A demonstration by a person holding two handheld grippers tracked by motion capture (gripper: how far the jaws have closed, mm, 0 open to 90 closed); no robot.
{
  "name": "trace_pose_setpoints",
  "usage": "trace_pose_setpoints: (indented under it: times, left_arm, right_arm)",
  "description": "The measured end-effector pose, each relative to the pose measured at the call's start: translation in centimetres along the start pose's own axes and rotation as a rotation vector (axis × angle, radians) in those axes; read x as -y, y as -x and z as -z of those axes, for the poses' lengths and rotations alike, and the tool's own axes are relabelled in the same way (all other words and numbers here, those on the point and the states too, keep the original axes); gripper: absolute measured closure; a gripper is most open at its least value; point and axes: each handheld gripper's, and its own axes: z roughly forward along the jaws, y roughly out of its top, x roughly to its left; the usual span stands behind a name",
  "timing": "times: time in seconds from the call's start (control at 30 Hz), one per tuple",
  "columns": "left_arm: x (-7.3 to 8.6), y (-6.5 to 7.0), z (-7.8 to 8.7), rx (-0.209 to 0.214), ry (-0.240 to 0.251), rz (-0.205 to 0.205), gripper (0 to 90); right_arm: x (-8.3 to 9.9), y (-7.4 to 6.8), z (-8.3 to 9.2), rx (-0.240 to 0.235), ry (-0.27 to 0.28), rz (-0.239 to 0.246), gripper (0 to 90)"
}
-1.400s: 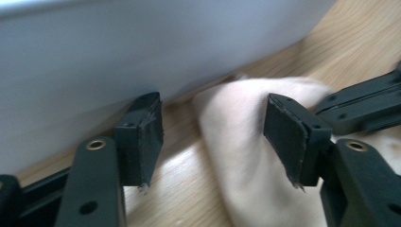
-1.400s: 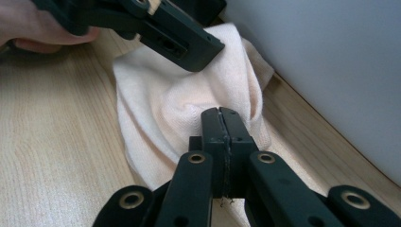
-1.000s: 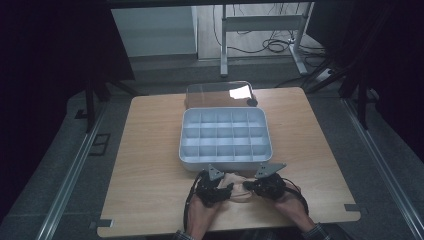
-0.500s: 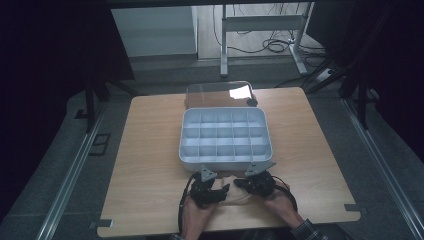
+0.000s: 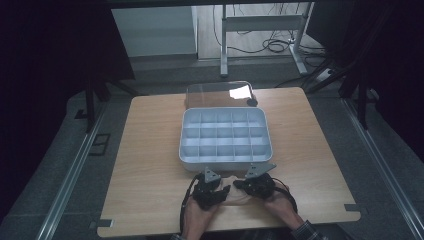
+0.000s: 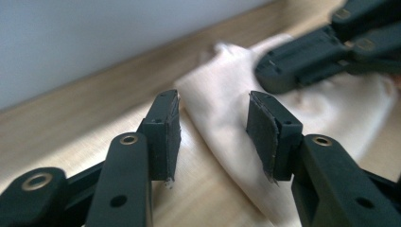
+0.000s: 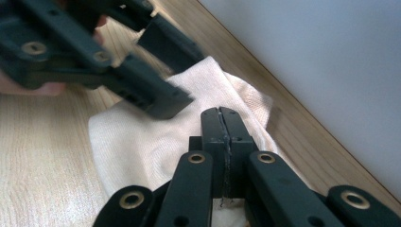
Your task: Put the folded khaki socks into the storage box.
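A cream cloth [image 6: 222, 137] lies crumpled on the wooden table [image 5: 150, 150], close in front of a grey compartment box [image 5: 225, 162]. My left gripper [image 6: 213, 98] points at it and its jaws have just been closing. A fold of the cloth lies between the pads, which do not press on it. My right gripper [image 7: 220, 113] faces the left one [image 7: 189, 78] from the other side, with its jaws shut tight over the cloth [image 7: 137, 142]. I cannot tell whether it pinches any fabric. In the high view the left gripper [image 5: 220, 192] and the right gripper [image 5: 245, 185] meet tip to tip near the table's front edge.
The box wall [image 6: 71, 42] rises just behind the cloth. A clear lid [image 5: 217, 92] lies behind the box, with a small black object [image 5: 252, 102] at its right corner. Bare tabletop stretches on both sides of the box.
Both hands stay almost where they were in front of the box. The left gripper's jaws look a little narrower than before.
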Motion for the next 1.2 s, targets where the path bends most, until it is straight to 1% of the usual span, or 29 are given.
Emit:
trace_pose_setpoints:
  times: [0.07, 0.17, 0.2, 0.23, 0.27, 0.33, 0.4, 0.47, 0.5, 0.53, 0.63, 0.67, 0.73, 0.77, 0.8, 0.87, 0.9, 0.93, 1.1, 1.13, 1.2]
  left_arm:
    - [0.3, 0.4, 0.3, 0.011, -0.011, -0.005, 54.0]
    - [0.5, 0.8, 0.3, -0.011, -0.004, -0.018, 53.7]
    - [0.5, 0.8, 0.3, -0.012, -0.003, -0.018, 55.3]
    - [0.5, 0.9, 0.2, -0.014, 0.0, -0.027, 58.1]
    - [0.6, 1.0, 0.2, -0.005, 0.002, -0.03, 63.5]
    - [0.5, 0.9, 0.2, 0.01, -0.002, -0.02, 71.4]
    - [0.6, 0.6, 0.1, 0.049, 0.006, 0.015, 78.1]
    - [0.7, 0.2, 0.1, 0.078, 0.014, 0.046, 81.5]
    - [0.7, 0.1, 0.1, 0.083, 0.017, 0.055, 82.0]
    - [0.7, 0.0, 0.1, 0.081, 0.021, 0.056, 82.3]
    - [0.6, 0.0, 0.1, 0.081, 0.024, 0.055, 82.6]
    - [0.6, 0.0, 0.1, 0.087, 0.026, 0.059, 82.6]
    - [0.6, -0.2, 0.1, 0.095, 0.029, 0.071, 82.7]
    - [0.6, -0.2, 0.1, 0.096, 0.03, 0.075, 82.8]
    - [0.6, -0.3, 0.2, 0.1, 0.032, 0.077, 82.8]
    - [0.5, -0.3, 0.3, 0.107, 0.036, 0.077, 83.0]
    - [0.4, -0.3, 0.4, 0.111, 0.039, 0.078, 83.2]
    - [0.3, -0.3, 0.5, 0.115, 0.039, 0.077, 83.2]
    - [0.1, -0.2, 0.7, 0.137, 0.045, 0.094, 82.0]
    - [0.2, -0.2, 0.8, 0.135, 0.045, 0.098, 80.3]
    - [0.6, -0.3, 1.0, 0.106, 0.04, 0.093, 74.4]
  right_arm:
    - [0.1, -0.1, 0.0, 0.004, 0.003, 0.004, 90.0]
    - [0.1, -0.1, 0.0, 0.005, 0.005, 0.003, 90.0]
    - [0.1, -0.1, 0.0, 0.005, 0.005, 0.005, 90.0]
    - [0.1, -0.1, 0.0, 0.005, 0.006, 0.003, 90.0]
    - [0.1, -0.1, 0.0, 0.004, 0.006, 0.0, 90.0]
    - [0.1, -0.1, 0.0, 0.002, 0.007, 0.0, 90.0]
    - [0.1, -0.1, 0.0, 0.003, 0.007, 0.002, 90.0]
    - [0.1, -0.1, 0.1, 0.004, 0.0, 0.016, 90.0]
    - [0.0, -0.1, 0.1, 0.004, -0.005, 0.021, 90.0]
    - [0.0, -0.1, 0.1, 0.004, -0.007, 0.02, 90.0]
    - [-0.3, -0.5, 0.5, 0.018, -0.017, 0.04, 90.0]
    - [-0.4, -0.7, 0.7, 0.011, -0.011, 0.041, 90.0]
    - [-0.5, -1.3, 1.0, -0.021, 0.006, 0.04, 90.0]
    - [-0.5, -1.6, 1.0, -0.025, 0.001, 0.045, 90.0]
    - [-0.4, -1.7, 0.9, -0.023, -0.009, 0.052, 90.0]
    - [-0.1, -2.0, 0.5, -0.005, -0.036, 0.066, 90.0]
    - [0.1, -2.0, 0.5, -0.005, -0.026, 0.066, 90.0]
    - [0.1, -1.9, 0.6, -0.008, -0.028, 0.052, 90.0]
    - [0.4, -1.7, 0.5, -0.014, -0.019, 0.029, 90.0]
    - [0.5, -1.6, 0.5, -0.019, -0.016, 0.025, 90.0]
    - [0.6, -1.5, 0.5, -0.027, -0.006, 0.016, 90.0]
